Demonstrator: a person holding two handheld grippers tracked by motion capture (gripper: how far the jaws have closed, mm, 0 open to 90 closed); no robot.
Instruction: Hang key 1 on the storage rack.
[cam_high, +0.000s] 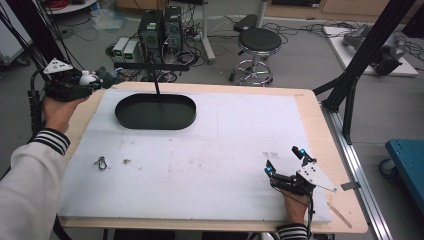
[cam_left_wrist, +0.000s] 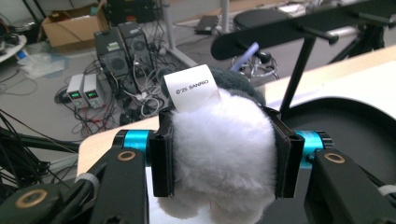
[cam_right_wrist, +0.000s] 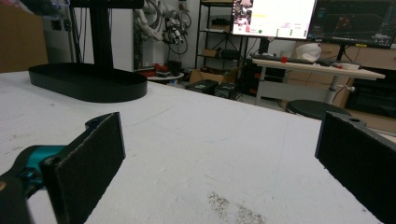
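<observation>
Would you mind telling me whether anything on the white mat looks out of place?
A small bent metal piece and a dark speck lie loose near the white mat's left edge, with faint smudges mid-mat; otherwise nothing stands out.

The wooden table (cam_high: 320, 117) carried a white foam mat (cam_high: 200, 165). On it, a black oval tray (cam_high: 155, 111) sat beside the left gripper (cam_high: 102, 80), and 1 small metal clip (cam_high: 101, 163) lay nearer.

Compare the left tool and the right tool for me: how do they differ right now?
The left tool is shut on a white plush toy; the right tool stands open with nothing between its jaws. The left tool is held up past the table's far-left edge; the right tool sits low near the mat's near-right corner. Both have black pads.
</observation>
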